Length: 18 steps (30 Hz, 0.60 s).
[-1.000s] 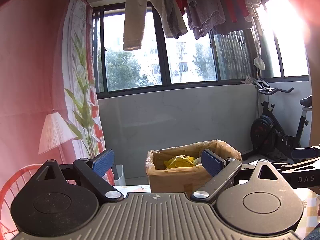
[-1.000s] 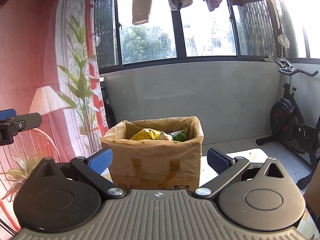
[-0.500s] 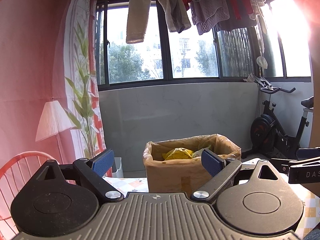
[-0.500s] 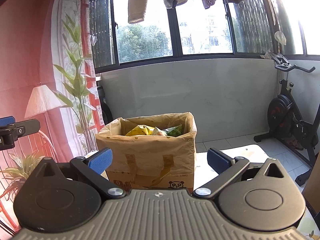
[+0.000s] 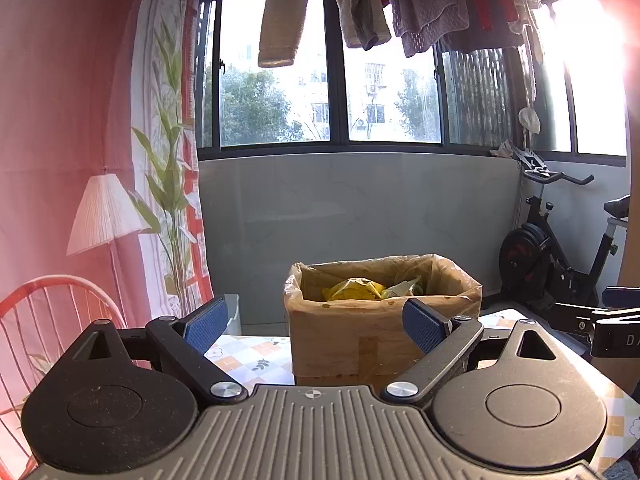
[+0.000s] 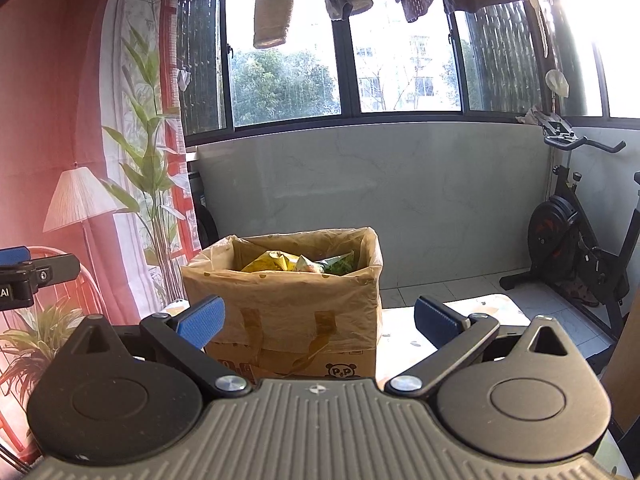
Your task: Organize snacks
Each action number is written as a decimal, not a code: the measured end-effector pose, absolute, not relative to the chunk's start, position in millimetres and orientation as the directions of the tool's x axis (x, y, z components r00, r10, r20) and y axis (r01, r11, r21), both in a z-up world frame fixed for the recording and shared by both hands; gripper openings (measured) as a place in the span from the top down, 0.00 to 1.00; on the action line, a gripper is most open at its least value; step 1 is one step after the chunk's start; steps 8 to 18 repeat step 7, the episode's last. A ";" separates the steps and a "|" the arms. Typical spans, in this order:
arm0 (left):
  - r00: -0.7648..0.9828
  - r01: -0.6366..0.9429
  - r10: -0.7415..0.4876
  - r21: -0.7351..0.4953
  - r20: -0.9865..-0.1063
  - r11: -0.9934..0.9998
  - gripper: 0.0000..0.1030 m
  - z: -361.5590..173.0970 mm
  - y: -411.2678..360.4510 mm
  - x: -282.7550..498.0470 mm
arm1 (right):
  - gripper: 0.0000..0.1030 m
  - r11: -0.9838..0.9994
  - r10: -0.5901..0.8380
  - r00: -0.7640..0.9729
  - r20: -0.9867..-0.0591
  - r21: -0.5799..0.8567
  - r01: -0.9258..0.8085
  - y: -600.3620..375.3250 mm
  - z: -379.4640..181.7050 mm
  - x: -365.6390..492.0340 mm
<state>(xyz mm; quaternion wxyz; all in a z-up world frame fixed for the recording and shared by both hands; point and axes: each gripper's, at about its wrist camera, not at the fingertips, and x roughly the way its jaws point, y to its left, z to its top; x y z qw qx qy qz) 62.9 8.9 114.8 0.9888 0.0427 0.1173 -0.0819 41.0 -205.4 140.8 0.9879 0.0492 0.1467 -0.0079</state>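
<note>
Table point(image 5: 248, 354) w/ floral checked cloth; brown snack box point(image 6: 296, 300) sits on it, upright.

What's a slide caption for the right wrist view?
Open right gripper faces a bag-lined cardboard box holding snack packets.

Both wrist cameras look level along their open fingers toward the window wall. The left view sits back from the table's far edge; the right is nearer. Both share the lined cardboard box point(image 5: 384, 320) point(image 6: 288, 304) and exercise bike point(image 5: 552, 256) point(image 6: 580, 248).
</note>
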 end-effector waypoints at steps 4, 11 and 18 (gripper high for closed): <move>0.962 0.166 -0.149 0.058 -0.228 0.984 0.07 114.7 9.5 61.3 | 0.00 0.996 -0.004 0.958 -0.288 0.080 0.029 -205.0 140.1 40.9; 0.961 0.166 -0.149 0.054 -0.231 0.985 0.07 115.7 9.1 62.6 | 0.00 0.996 0.001 0.957 -0.290 0.081 0.024 -204.8 139.7 41.7; 0.961 0.166 -0.149 0.054 -0.231 0.985 0.07 115.7 9.1 62.6 | 0.00 0.996 0.001 0.957 -0.290 0.081 0.024 -204.8 139.7 41.7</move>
